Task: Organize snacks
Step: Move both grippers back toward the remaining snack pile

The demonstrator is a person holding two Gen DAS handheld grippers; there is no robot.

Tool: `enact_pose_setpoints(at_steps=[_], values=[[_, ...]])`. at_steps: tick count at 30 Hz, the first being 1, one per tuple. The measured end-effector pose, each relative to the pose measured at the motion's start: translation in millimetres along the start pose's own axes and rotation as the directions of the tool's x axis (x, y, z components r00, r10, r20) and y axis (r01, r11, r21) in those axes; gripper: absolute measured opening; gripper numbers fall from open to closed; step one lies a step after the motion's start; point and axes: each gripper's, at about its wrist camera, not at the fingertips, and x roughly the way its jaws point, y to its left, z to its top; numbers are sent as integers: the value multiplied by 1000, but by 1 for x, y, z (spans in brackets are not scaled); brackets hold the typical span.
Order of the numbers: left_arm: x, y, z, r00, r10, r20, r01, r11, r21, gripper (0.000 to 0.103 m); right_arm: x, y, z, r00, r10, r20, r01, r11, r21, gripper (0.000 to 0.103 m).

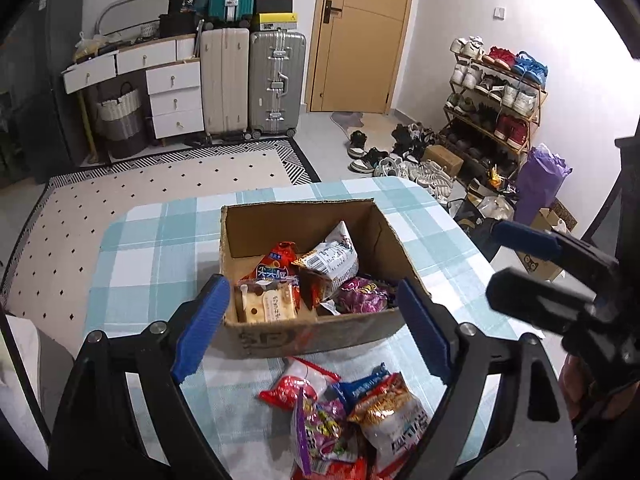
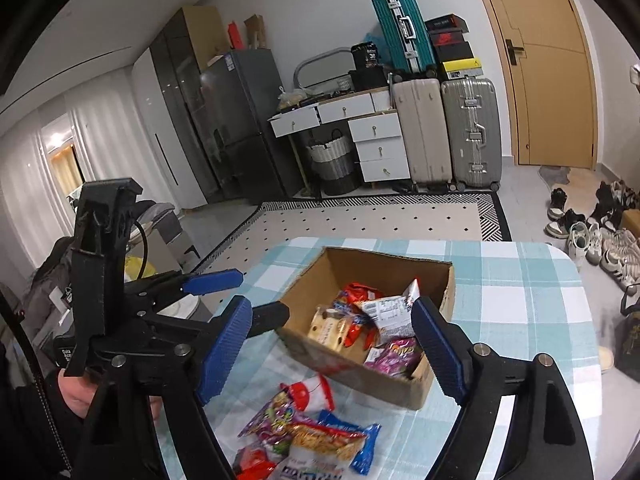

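Note:
An open cardboard box (image 1: 312, 336) (image 2: 404, 390) stands on the blue-checked table (image 1: 152, 248) (image 2: 520, 300). Inside lie a cream packet (image 1: 268, 308), a red packet (image 1: 276, 264), a white packet (image 1: 332, 260) and a purple packet (image 1: 360, 294). Several loose snack packets (image 1: 344, 416) (image 2: 312, 436) are piled on the cloth in front of the box. My left gripper (image 1: 310, 280) (image 2: 264, 295) hovers open above the box's near edge, holding nothing. My right gripper (image 2: 332, 304) (image 1: 494, 258) hangs open to the right of it, also with nothing between its fingers.
Beyond the table lies a dotted rug (image 1: 168, 176). Suitcases (image 1: 276, 84), white drawers (image 1: 172, 96) and a door (image 1: 360, 36) line the far wall. A shoe rack (image 1: 496, 100) and loose shoes (image 1: 380, 156) are at the right. A hand (image 2: 76, 396) grips the left gripper's handle.

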Motion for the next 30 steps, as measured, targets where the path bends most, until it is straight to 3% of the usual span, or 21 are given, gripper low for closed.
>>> enact_pose_setpoints(at_steps=[18, 30], values=[[-58, -6, -69, 997, 67, 40, -66, 997, -29, 101, -39, 48, -43, 999, -39, 17, 39, 998, -43, 88], [-65, -1, -121, 991, 118, -67, -125, 986, -107, 102, -55, 57, -87, 998, -54, 7, 54, 998, -21, 91]])
